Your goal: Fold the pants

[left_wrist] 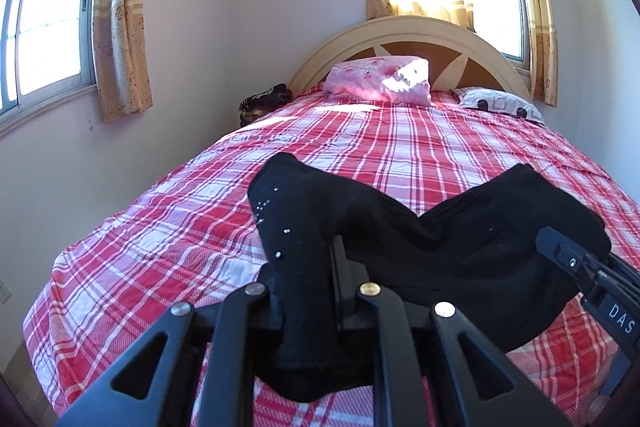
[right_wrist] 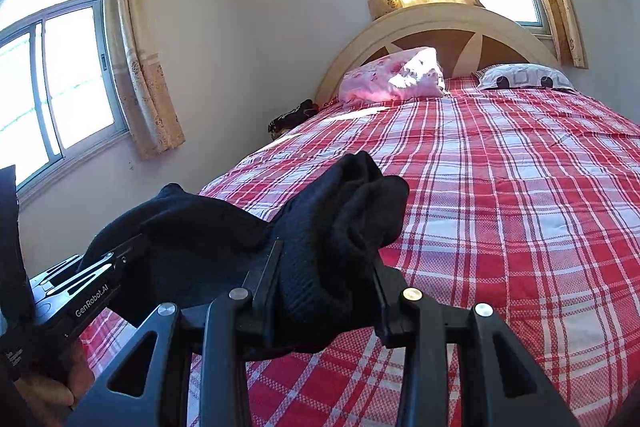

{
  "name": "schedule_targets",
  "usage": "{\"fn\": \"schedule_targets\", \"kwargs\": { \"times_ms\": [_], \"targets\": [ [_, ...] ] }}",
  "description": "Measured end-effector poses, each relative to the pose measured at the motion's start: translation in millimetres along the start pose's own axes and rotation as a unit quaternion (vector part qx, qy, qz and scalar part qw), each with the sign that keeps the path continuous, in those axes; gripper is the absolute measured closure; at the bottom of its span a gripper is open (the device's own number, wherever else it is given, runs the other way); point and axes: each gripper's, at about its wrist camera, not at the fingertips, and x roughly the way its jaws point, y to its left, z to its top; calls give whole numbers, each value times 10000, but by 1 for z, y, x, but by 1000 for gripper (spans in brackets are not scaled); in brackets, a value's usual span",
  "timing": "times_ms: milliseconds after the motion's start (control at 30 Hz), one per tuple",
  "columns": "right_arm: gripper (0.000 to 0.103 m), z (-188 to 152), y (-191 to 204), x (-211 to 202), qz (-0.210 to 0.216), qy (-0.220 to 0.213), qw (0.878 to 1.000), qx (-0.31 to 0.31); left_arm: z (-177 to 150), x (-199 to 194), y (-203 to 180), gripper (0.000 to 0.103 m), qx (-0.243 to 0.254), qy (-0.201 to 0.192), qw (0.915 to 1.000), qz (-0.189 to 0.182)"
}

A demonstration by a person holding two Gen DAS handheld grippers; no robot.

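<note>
spanning both tongs, pants (left_wrist: 420,239) crosswise

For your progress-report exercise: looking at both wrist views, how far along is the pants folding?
Done: both tongs have picked up the black pants. In hand: the left tongs pinch one part, the right tongs clamp a thick bunch, and the cloth sags between them above the plaid bed. Left: no neat fold shows yet; laying flat and folding remain.

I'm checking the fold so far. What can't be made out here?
- Left wrist view: the pants lower end, cut off behind the left gripper.
- Right wrist view: cloth inside the right gripper, bunched, layers unreadable.
- Both views: dark heap beside the bed, too small.
</note>
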Motion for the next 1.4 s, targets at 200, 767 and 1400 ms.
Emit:
{"fn": "schedule_targets", "kwargs": {
  "times_ms": [200,767,1400],
  "targets": [
    [64,4,-10,20,-8,-24,9998,205,2,18,-7,88,134,-61,9996,226],
    [64,-35,-35,77,-315,856,9952,347,-45,70,-16,87,467,939,9933,479],
    [38,-52,-51,44,-922,1245,9870,433,-59,54,1,25,760,1222,9819,1230]
  ]
}}
